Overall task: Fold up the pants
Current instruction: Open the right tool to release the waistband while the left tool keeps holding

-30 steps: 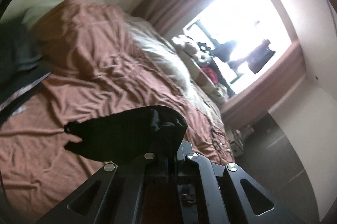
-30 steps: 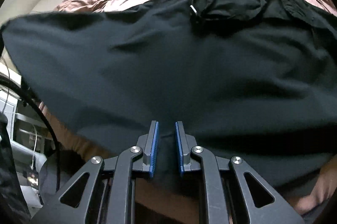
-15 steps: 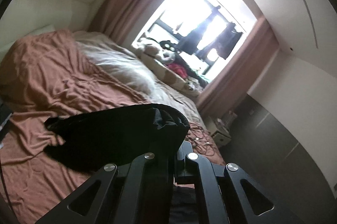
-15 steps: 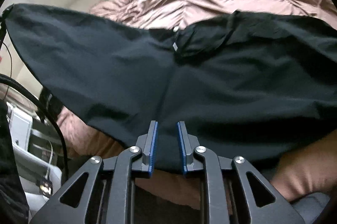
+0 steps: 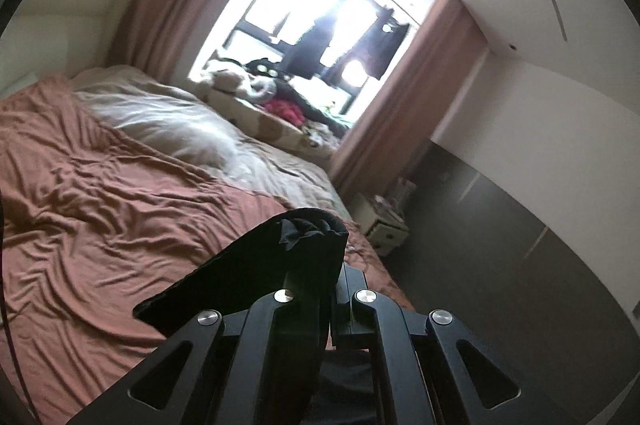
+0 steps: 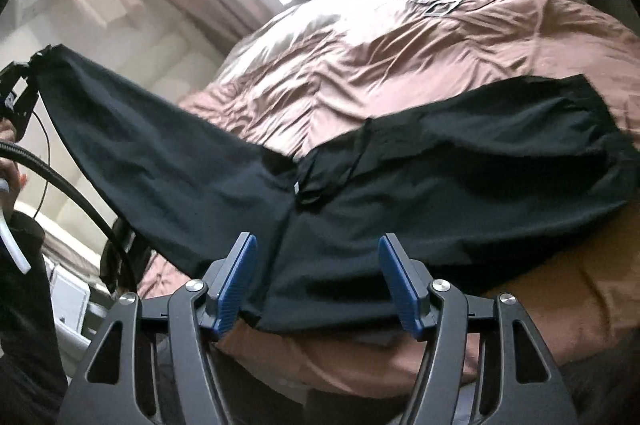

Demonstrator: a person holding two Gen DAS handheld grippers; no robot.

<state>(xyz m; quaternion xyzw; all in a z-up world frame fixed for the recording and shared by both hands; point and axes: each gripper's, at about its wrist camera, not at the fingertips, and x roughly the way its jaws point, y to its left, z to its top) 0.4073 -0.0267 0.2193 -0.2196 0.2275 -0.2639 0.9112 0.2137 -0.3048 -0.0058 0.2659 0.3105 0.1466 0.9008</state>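
Pants (image 6: 400, 193) lie across the bed (image 6: 400, 37), one corner lifted at ten o'clock by the left gripper (image 5: 334, 265) pinched shut on it, while the right gripper (image 6: 316, 281) is opening, pads clear of the hem, so next likely comes carrying that corner over.

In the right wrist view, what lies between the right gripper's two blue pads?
The near hem of the black pants lies between the pads of the right gripper, whose jaws are opening; the pads no longer press it.
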